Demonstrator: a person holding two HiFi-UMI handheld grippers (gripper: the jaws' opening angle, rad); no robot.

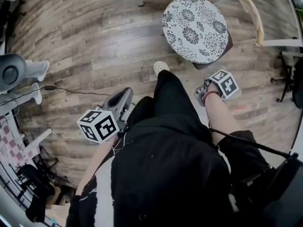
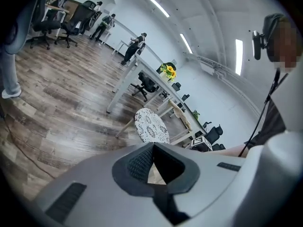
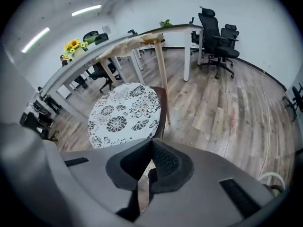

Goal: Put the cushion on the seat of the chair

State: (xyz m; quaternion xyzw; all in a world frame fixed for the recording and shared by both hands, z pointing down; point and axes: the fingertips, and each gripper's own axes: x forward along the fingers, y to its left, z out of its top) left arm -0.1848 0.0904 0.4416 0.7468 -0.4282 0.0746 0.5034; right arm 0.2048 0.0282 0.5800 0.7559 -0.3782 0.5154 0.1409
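The round floral cushion (image 1: pixel 195 28) lies flat, pattern up, on the seat of the chair (image 1: pixel 250 9); being round, it has no long axis. The chair's wooden backrest rises at the cushion's edge, with a long desk (image 3: pixel 187 27) beyond and the person's shoe (image 1: pixel 160 67) nearer. The left gripper (image 1: pixel 127 92) and right gripper (image 1: pixel 201 94) hang apart from the cushion, jaws together, empty.
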